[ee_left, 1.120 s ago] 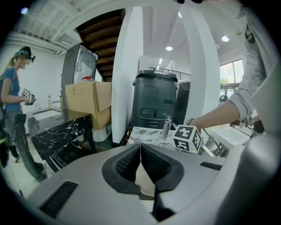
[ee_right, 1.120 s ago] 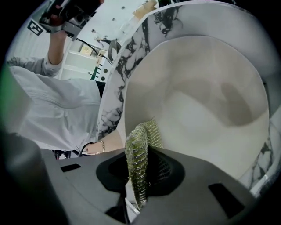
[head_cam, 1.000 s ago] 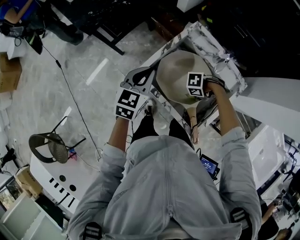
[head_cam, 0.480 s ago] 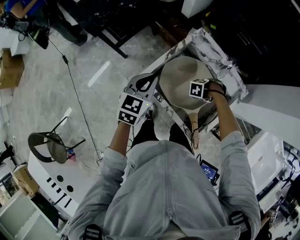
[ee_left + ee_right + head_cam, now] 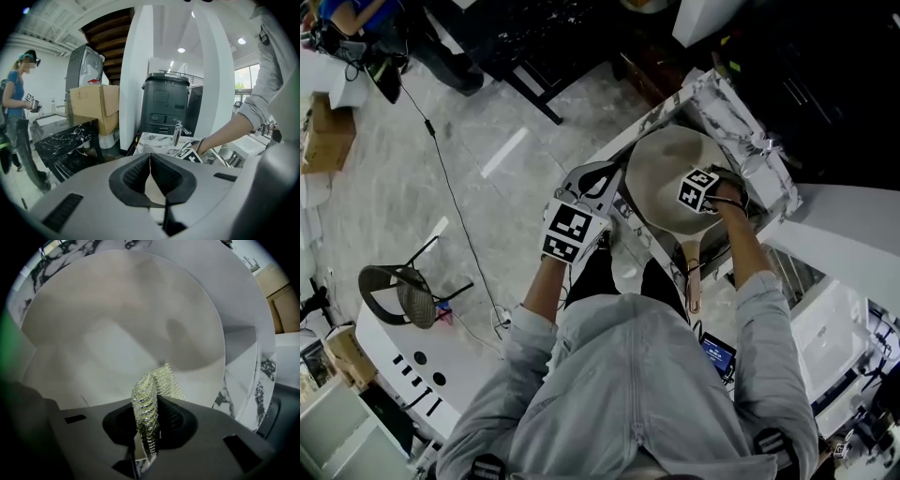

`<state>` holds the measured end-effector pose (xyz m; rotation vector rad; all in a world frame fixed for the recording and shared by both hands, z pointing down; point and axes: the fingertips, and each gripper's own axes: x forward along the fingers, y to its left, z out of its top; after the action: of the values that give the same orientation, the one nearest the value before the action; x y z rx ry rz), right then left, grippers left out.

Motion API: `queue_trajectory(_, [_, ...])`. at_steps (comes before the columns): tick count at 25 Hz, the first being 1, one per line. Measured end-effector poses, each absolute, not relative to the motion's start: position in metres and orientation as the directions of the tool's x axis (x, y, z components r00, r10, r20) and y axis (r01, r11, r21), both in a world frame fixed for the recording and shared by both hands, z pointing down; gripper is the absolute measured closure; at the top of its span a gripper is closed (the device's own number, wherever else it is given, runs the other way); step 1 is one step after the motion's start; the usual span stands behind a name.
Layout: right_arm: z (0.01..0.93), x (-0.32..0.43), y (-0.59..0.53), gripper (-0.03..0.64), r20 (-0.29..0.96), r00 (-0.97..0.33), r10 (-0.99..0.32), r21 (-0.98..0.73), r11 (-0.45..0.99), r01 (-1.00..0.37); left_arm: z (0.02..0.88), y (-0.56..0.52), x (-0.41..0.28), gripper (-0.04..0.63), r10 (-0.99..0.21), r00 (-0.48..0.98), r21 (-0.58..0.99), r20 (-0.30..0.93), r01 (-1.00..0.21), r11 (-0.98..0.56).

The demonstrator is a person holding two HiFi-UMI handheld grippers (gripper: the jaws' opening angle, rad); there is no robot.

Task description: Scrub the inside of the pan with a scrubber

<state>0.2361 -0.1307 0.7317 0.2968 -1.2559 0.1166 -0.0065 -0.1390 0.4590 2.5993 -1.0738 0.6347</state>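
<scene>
A pale round pan [image 5: 661,173] sits in the sink, its handle [image 5: 692,277] pointing toward the person. In the right gripper view the pan's smooth inside [image 5: 117,324] fills the frame. My right gripper [image 5: 149,430] is shut on a folded, silvery mesh scrubber [image 5: 146,404], whose tip reaches the pan's inner surface. From above, the right gripper [image 5: 698,190] hangs over the pan's right half. My left gripper [image 5: 150,164] is shut on nothing and stays left of the pan, off the counter's edge [image 5: 586,187].
The sink sits in a marble-patterned counter [image 5: 741,122] with a faucet [image 5: 177,133]. A dark bin-like unit [image 5: 165,105] and a cardboard box [image 5: 91,105] stand behind. A chair [image 5: 403,291] and a cable [image 5: 450,197] lie on the floor. Another person [image 5: 21,93] stands far left.
The right gripper's marker cube has tilted and slid slightly across the pan with the scrubber. The left gripper stays beside the pan. The head view has drifted a little.
</scene>
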Motion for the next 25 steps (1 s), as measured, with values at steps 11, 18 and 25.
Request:
queue_trajectory(11, [0.763,0.2,-0.167,0.534,0.991,0.133,-0.029,0.093,0.86,-0.502,0.475,-0.146,-0.035,0.571,-0.611,0.593,0.079,0.524,-0.748,-0.658])
queue_trajectory(18, [0.77,0.172,-0.184,0.534,0.999,-0.035,0.008,-0.029,0.759,-0.65,0.486,-0.146,-0.049,0.572,-0.616,0.576,0.087,0.538,-0.764,-0.639])
queue_trajectory(25, [0.758,0.132,-0.197,0.534,0.991,-0.132,-0.009,-0.079,0.76,-0.645,0.494,-0.145,-0.06,0.572,-0.612,0.567,0.086,0.552,-0.769,-0.634])
